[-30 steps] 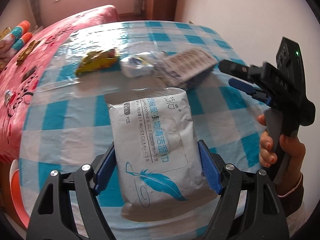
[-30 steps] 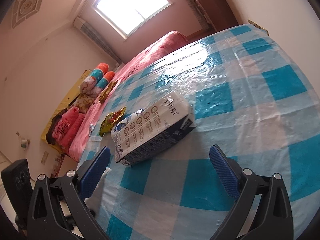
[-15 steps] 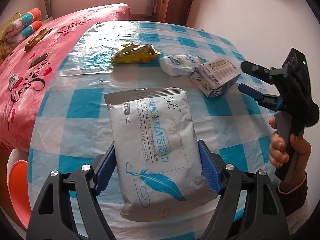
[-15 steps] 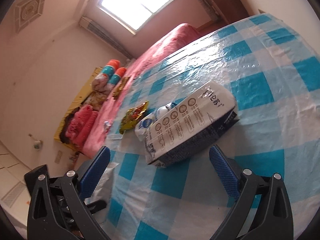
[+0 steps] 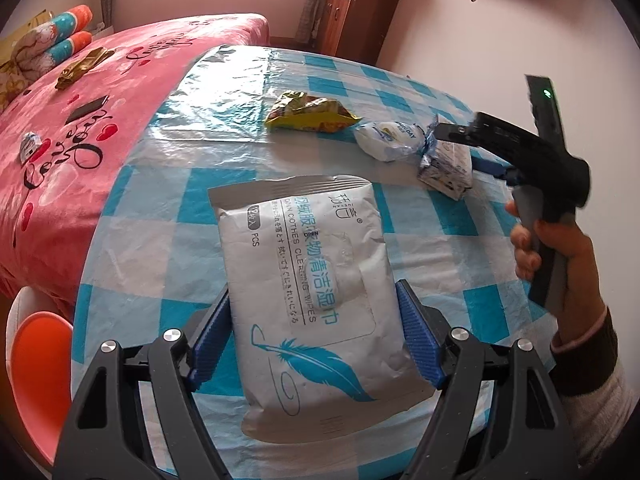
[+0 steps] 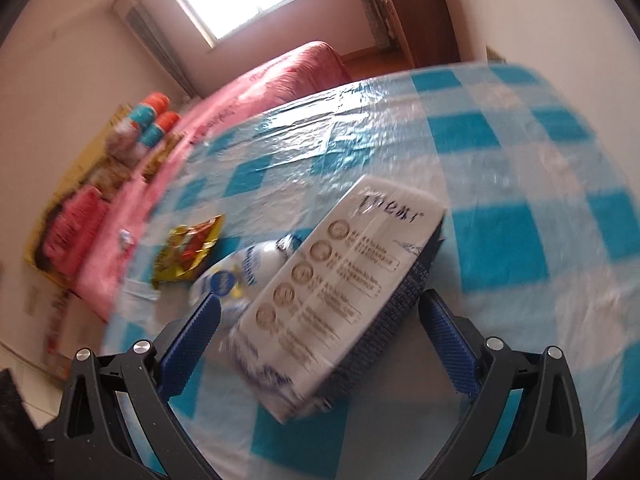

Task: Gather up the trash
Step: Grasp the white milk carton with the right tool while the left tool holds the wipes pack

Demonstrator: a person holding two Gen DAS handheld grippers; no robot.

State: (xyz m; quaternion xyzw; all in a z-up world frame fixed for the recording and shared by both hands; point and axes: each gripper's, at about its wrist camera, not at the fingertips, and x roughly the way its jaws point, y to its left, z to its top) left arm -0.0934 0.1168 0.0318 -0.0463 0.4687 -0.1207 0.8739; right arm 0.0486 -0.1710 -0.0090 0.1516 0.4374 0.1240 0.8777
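My left gripper (image 5: 316,340) is shut on a grey wet-wipes pack (image 5: 312,280) with a blue feather print, held above the checked table (image 5: 160,200). My right gripper (image 6: 316,344) is open, its fingers on either side of a white tissue pack (image 6: 336,288) that lies on the table; it also shows in the left wrist view (image 5: 446,164), with the right gripper (image 5: 464,148) at it. A white crumpled wrapper (image 5: 390,140) and a yellow snack bag (image 5: 308,114) lie beside the tissue pack, also seen in the right wrist view as the wrapper (image 6: 240,276) and bag (image 6: 188,252).
A pink bed (image 5: 80,120) with small items and rolled blankets (image 5: 52,44) runs along the table's left side. An orange stool (image 5: 36,368) stands at lower left. A wooden cabinet (image 5: 352,12) is at the back, the wall on the right.
My right gripper moved forward so the tissue pack now lies between its open fingers. My left gripper rose and pulled back with the wipes pack still in it.
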